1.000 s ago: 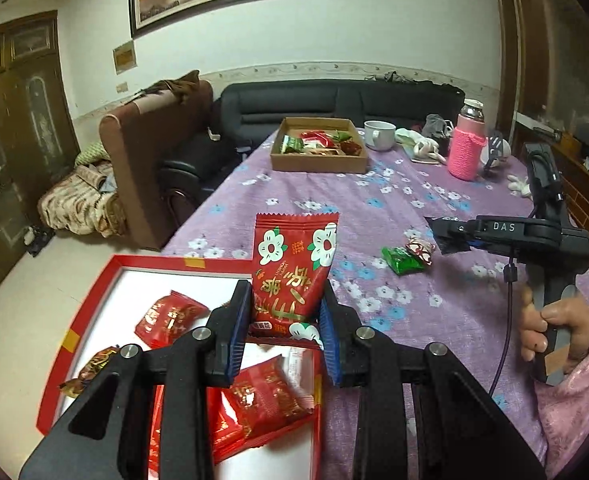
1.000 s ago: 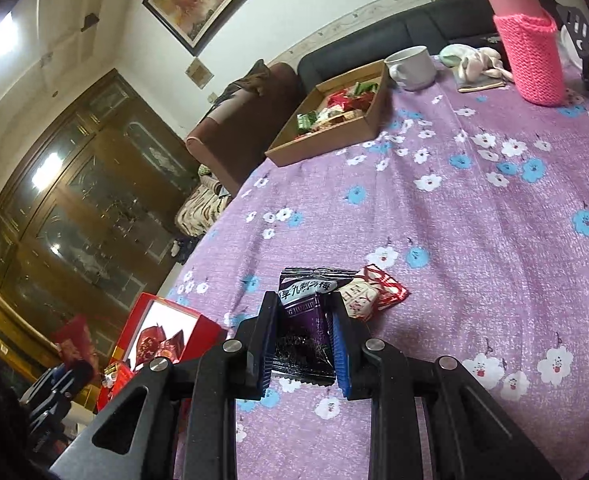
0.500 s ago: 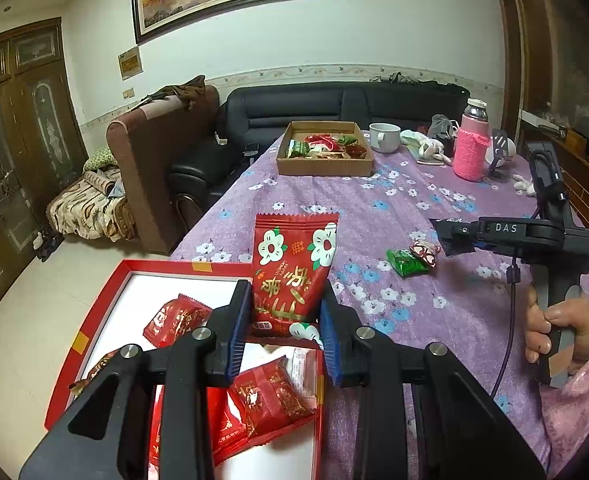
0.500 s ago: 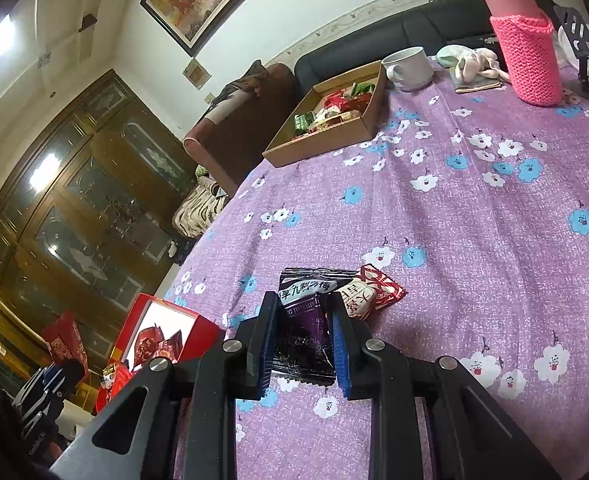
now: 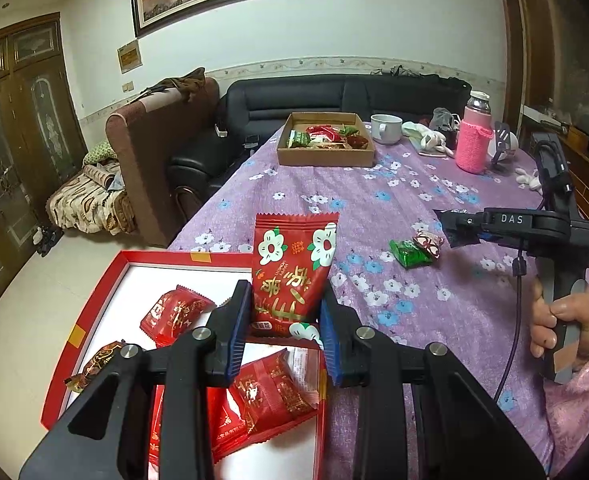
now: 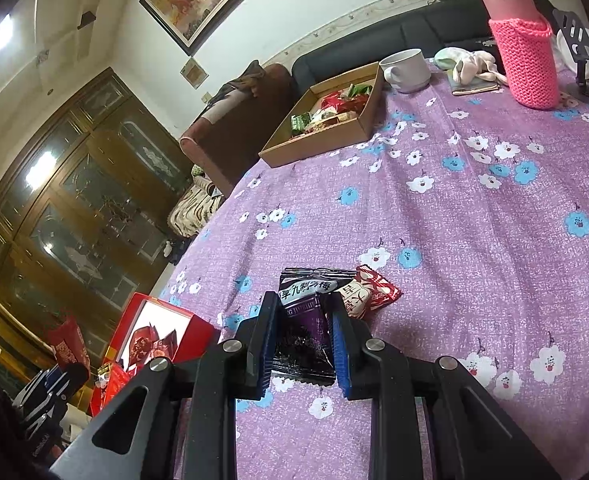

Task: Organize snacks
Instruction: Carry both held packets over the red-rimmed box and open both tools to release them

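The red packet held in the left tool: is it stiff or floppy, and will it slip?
The red packet stands upright above the left tool, so it is probably fairly stiff. It looks puffed, so likely light. Its glossy film may slip if the grip loosens.

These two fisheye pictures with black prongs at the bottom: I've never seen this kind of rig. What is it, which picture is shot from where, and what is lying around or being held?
There is no robot here. A person holds a hand-operated two-finger gripper in each hand, and each gripper carries a camera looking forward along its fingers; the black prongs are those fingers.

In the left wrist view, the left gripper is closed on a red flowered snack packet, above a red box holding more red packets. The other gripper appears at the right of this view, with the person's hand on its handle.

In the right wrist view, the right gripper is closed on a dark purple packet, next to a red-and-white candy.

The purple flowered tablecloth also carries a cardboard tray of snacks, a white mug, a pink-sleeved bottle and a green packet.
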`<control>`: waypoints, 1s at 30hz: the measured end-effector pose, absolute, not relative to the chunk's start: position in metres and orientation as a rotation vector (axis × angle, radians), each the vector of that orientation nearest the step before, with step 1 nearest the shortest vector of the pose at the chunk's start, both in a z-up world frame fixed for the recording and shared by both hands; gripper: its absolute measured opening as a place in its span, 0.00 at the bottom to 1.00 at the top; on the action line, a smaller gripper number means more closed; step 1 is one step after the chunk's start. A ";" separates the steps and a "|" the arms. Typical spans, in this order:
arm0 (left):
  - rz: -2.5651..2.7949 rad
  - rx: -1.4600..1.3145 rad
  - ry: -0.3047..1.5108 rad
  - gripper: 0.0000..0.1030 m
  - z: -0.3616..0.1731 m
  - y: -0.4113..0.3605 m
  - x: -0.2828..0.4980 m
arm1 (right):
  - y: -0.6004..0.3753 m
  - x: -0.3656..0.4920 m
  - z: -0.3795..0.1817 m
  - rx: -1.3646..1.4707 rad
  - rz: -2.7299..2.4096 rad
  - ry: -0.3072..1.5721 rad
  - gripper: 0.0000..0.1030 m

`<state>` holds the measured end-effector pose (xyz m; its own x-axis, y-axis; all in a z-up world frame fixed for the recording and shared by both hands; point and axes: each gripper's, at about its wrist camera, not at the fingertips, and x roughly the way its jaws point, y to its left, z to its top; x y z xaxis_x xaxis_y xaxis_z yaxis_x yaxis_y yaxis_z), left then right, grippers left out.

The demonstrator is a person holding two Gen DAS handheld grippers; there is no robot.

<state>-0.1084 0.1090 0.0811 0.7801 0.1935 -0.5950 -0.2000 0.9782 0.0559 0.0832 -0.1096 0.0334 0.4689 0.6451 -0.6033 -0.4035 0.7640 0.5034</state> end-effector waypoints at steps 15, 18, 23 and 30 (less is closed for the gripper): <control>0.287 -0.060 0.653 0.29 0.071 0.152 -0.124 | -0.110 0.082 0.033 0.304 0.649 0.864 0.24; 0.340 -0.093 0.667 0.29 0.065 0.177 -0.133 | -0.108 0.079 0.033 0.302 0.651 0.864 0.24; 0.396 -0.124 0.687 0.29 0.056 0.209 -0.146 | -0.084 0.063 0.038 0.262 0.709 0.866 0.24; 0.415 -0.163 0.725 0.30 0.041 0.229 -0.148 | -0.009 0.034 0.040 0.200 0.880 0.937 0.24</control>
